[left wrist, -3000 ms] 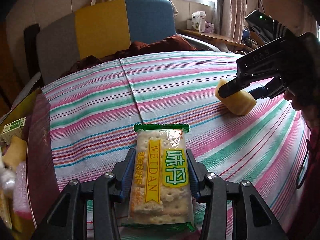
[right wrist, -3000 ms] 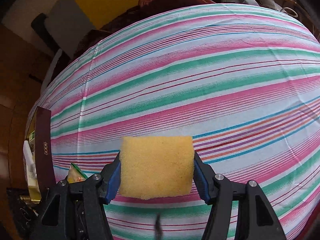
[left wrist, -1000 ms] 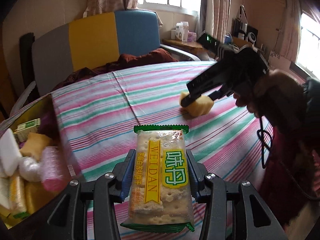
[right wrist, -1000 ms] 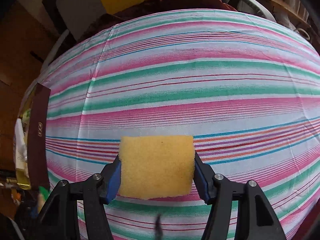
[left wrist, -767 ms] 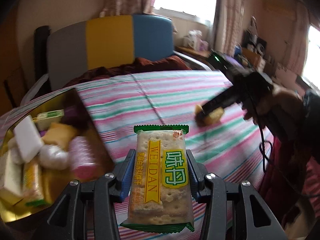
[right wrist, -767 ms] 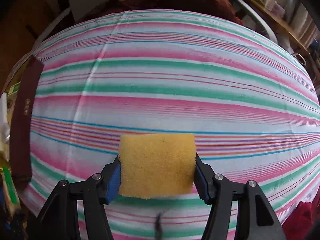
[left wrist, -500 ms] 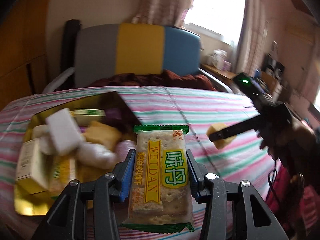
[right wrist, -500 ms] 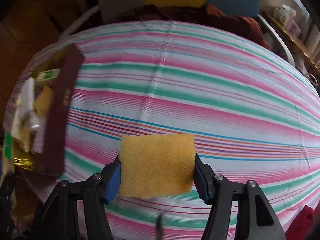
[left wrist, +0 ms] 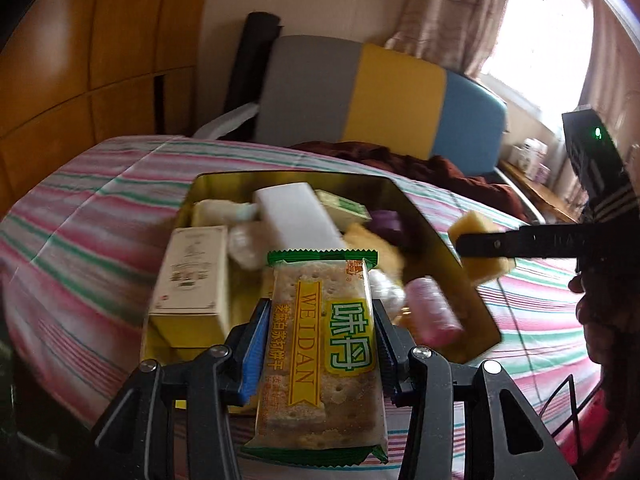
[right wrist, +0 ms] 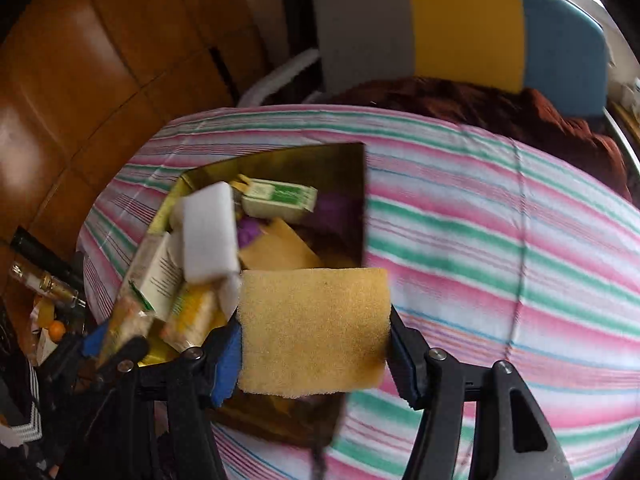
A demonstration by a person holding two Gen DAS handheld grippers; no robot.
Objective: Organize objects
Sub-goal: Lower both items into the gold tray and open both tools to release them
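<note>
My left gripper [left wrist: 318, 344] is shut on a cracker packet [left wrist: 320, 356] with green ends and a yellow label, held above the near end of a gold-lined box [left wrist: 216, 178]. My right gripper [right wrist: 314, 330] is shut on a yellow sponge [right wrist: 314, 330] that hangs over the box's [right wrist: 352, 184] right wall. In the left wrist view the sponge [left wrist: 482, 240] and the right gripper [left wrist: 480, 246] come in from the right, just outside the box's right wall. In the right wrist view the left gripper [right wrist: 116, 338] with the packet [right wrist: 124, 328] shows at lower left.
The box holds a white block [left wrist: 296, 216], a cream carton [left wrist: 192, 270], a green-and-white carton [right wrist: 280, 198], a pink roll [left wrist: 434, 310] and other small items. It sits on a striped cloth [right wrist: 500, 240]. A grey, yellow and blue chair [left wrist: 376, 96] stands behind; wooden panels [right wrist: 80, 60] lie left.
Both grippers have swung left from the bare striped cloth to the box, keeping their loads. The box has come from the left edge to the middle of both views.
</note>
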